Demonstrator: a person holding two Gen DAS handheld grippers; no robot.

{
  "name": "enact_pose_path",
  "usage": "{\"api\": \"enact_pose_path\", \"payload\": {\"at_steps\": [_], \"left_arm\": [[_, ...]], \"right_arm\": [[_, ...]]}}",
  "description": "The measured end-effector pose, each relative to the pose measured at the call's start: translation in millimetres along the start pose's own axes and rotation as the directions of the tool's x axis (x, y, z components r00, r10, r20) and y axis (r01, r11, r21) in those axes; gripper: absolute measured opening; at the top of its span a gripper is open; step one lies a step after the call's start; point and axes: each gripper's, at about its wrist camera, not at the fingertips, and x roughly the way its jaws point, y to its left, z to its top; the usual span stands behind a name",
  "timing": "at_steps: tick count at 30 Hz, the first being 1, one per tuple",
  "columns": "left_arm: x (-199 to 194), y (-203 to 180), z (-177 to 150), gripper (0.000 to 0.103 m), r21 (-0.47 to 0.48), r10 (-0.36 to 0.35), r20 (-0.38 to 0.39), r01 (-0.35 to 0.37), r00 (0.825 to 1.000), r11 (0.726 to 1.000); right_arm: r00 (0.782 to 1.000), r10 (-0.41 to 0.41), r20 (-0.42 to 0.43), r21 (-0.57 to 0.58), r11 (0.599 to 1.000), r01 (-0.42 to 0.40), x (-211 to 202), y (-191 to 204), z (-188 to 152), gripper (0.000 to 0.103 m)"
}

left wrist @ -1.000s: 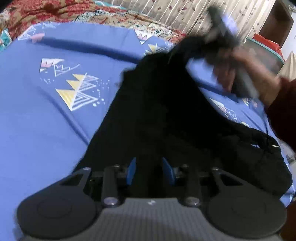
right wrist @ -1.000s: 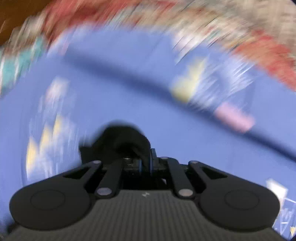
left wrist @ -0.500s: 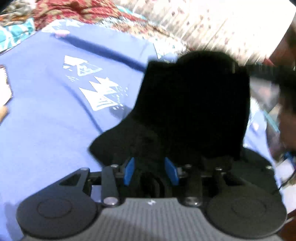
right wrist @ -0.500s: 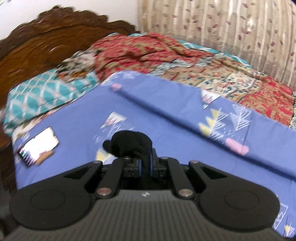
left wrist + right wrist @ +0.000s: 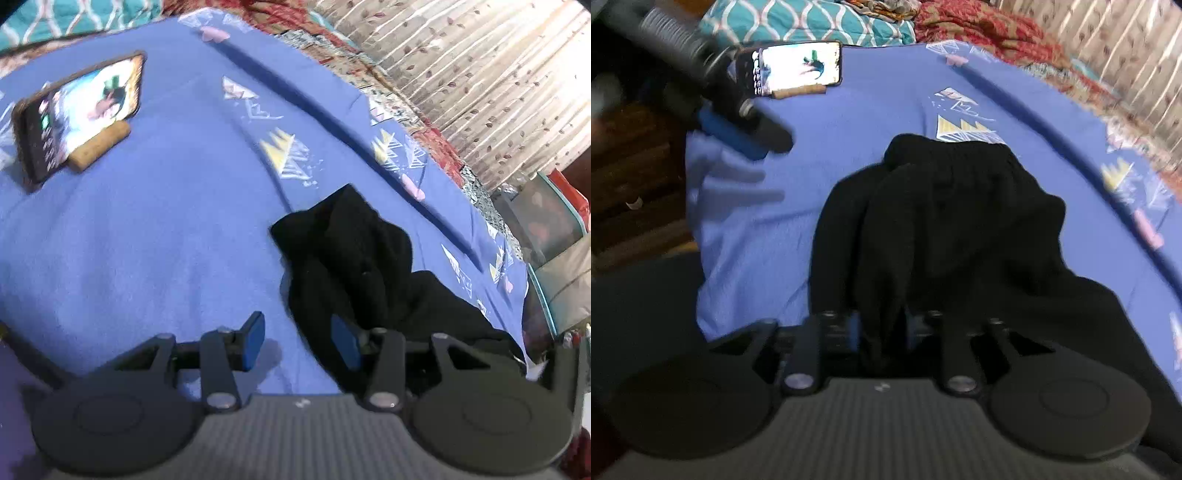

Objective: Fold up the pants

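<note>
Blue bedsheet printed with yellow and white triangles (image 5: 155, 229) covers the bed and fills most of both views; its near edge drops off at lower left in the right wrist view, floor there dark and hard to read. Red patterned quilt (image 5: 979, 26) and teal patterned pillow (image 5: 798, 22) bunched at the far side, cut off by the frame top. Beige striped curtain with leaf print (image 5: 480, 74) behind, washed out. Black fabric pants (image 5: 945, 221) lie in a crumpled heap on the sheet, gathered waistband toward the far side; the black-on-black folds don't separate, so layers and legs can't be sorted out, and the near part runs under the right gripper body. Left gripper (image 5: 301, 341) has its blue pads spread apart, jaws just been opening: bare sheet between them, the right-hand pad against the edge of the pants, not pinching. It shows again, motion-blurred, at upper left of the right wrist view. Right gripper (image 5: 882, 332) jaws have just been opening too; dark cloth sits in the gap, pads probably off it, though the pads are nearly lost in the black. Smartphone with lit screen (image 5: 79, 110) stands tilted on a small tan cork-like stand (image 5: 101, 146), well apart from the pants, screen content blurred.
</note>
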Motion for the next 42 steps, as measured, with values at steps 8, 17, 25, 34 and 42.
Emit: {"api": "enact_pose_path", "payload": {"at_steps": [8,17,25,34,42], "left_arm": [[33,-50,36,0.071,0.148,-0.003,0.009,0.002,1.0,0.989],[107,-68,54,0.014,0.155,0.113,-0.065,-0.102,0.991,0.983],[69,-39,33,0.048,0.082,0.196,-0.019,-0.194,0.98,0.978],[123,-35,30,0.05,-0.023,0.044,-0.148,-0.048,0.988,0.999],[48,-41,18,0.019,0.03,0.101,-0.007,-0.101,0.995,0.994]], "right_arm": [[0.994,-0.05,0.092,0.126,0.991,0.039,-42,-22,-7,0.052],[0.994,-0.084,0.068,0.299,0.952,0.06,-47,-26,-26,0.052],[0.996,-0.034,0.085,0.374,0.928,0.0,-42,-35,-22,0.052],[0.998,0.001,0.059,0.329,0.944,-0.02,-29,-21,-12,0.053],[0.995,0.014,0.096,0.362,0.931,-0.048,-35,-26,3,0.053]]}}
